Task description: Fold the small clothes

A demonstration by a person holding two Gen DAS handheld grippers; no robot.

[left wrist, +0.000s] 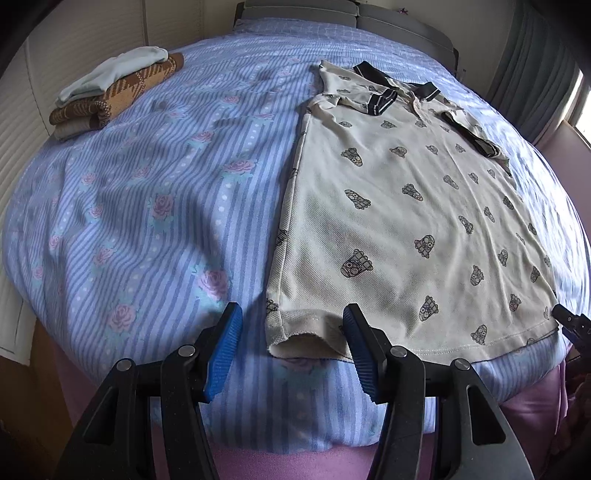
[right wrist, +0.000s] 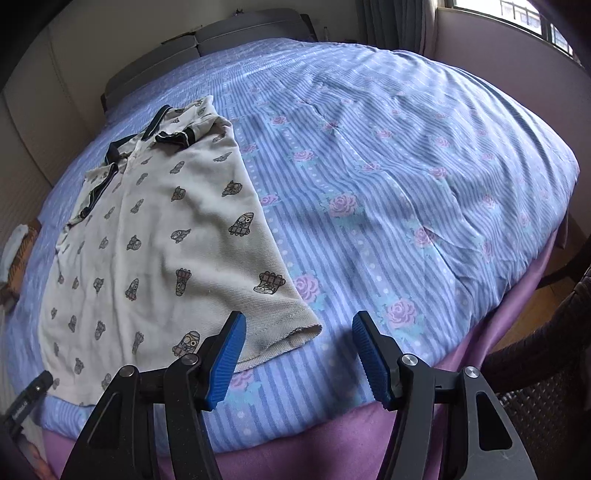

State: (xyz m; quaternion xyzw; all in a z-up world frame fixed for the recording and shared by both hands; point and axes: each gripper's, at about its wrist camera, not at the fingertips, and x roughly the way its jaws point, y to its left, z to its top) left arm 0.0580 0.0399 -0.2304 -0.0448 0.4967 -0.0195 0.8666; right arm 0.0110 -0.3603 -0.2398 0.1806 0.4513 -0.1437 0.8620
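Note:
A cream polo shirt (left wrist: 399, 206) with a dark collar and small printed figures lies flat on the bed, collar at the far end. Both dark-cuffed sleeves lie folded in over the chest. My left gripper (left wrist: 291, 350) is open just above the near hem, and the shirt's left hem corner (left wrist: 306, 339) lies between its blue pads (left wrist: 223, 354) without being pinched. In the right wrist view the shirt (right wrist: 155, 240) is on the left. My right gripper (right wrist: 299, 360) is open, its left pad (right wrist: 229, 363) over the right hem corner (right wrist: 295, 332).
A stack of folded clothes (left wrist: 110, 92), pale cloth on brown plaid, sits at the bed's far left. The blue striped floral cover (right wrist: 406, 184) spreads right of the shirt. A purple sheet (right wrist: 332, 432) hangs at the near edge. A wicker chair (right wrist: 554, 369) stands at the right, below a window (right wrist: 517, 14).

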